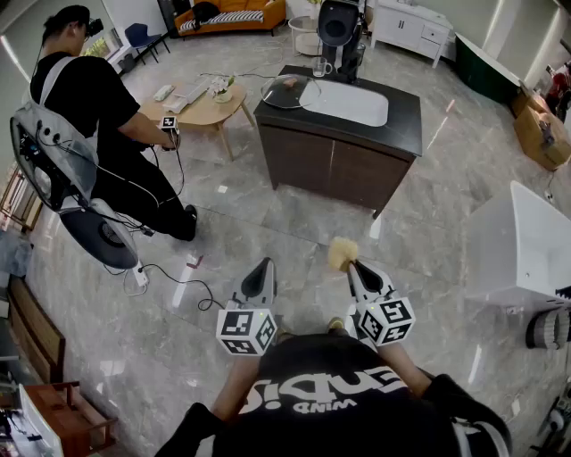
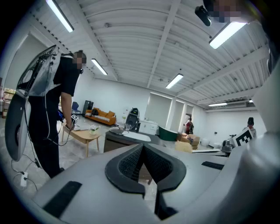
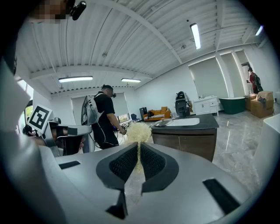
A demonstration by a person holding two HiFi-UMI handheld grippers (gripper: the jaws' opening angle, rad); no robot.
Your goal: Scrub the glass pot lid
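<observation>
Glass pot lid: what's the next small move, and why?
Probably step toward the counter. The glass pot lid lies on it, well beyond both tools. The right hand-held gripper is shut on the pale scrubber; the left hand-held gripper is shut and empty, so closing the gap looks like what is left before scrubbing.

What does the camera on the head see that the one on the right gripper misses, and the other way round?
Only the head view shows the wearer's black shirt and the marker cube on the right gripper. Only the right gripper view shows the ceiling lights. Both show the right gripper shut on a pale scrubber, the dark counter, the orange sofa and a person in black.
</observation>
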